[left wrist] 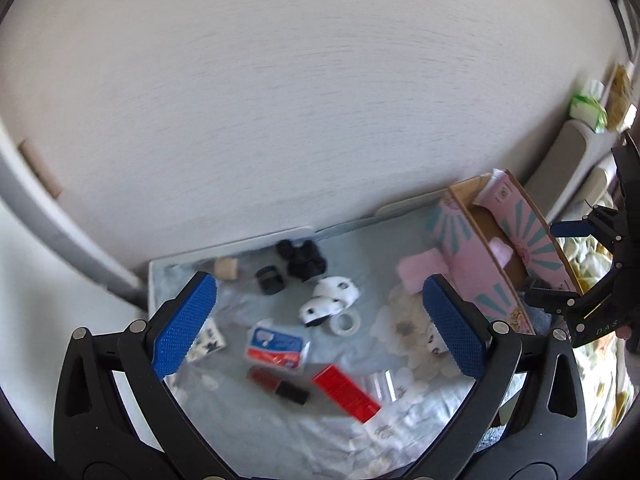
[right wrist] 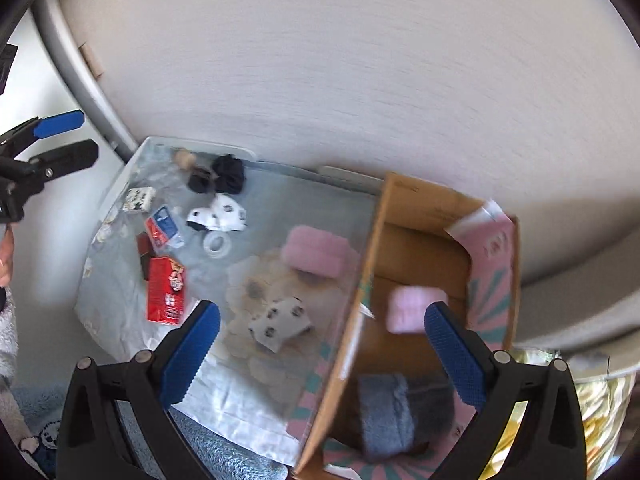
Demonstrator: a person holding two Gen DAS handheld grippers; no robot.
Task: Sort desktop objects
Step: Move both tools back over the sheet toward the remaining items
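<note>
Two wrist views above one table (left wrist: 280,432) (near, downward)

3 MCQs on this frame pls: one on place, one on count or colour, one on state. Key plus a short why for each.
1. Where does the grey fuzzy item lie?
A. inside the cardboard box
B. on the cloth beside the tape roll
C. between the left gripper's fingers

2. What colour is the long carton near the front of the cloth?
A. green
B. red
C. yellow

3. How does the right gripper stand?
A. shut on a pink item
B. shut with nothing in it
C. open, holding nothing

Key: 1 A, the right wrist view shows it on the floor of the cardboard box. 2 B, it is red in both views. 3 C, its blue fingers stand wide apart, with the cloth and the box edge seen between them.
</note>
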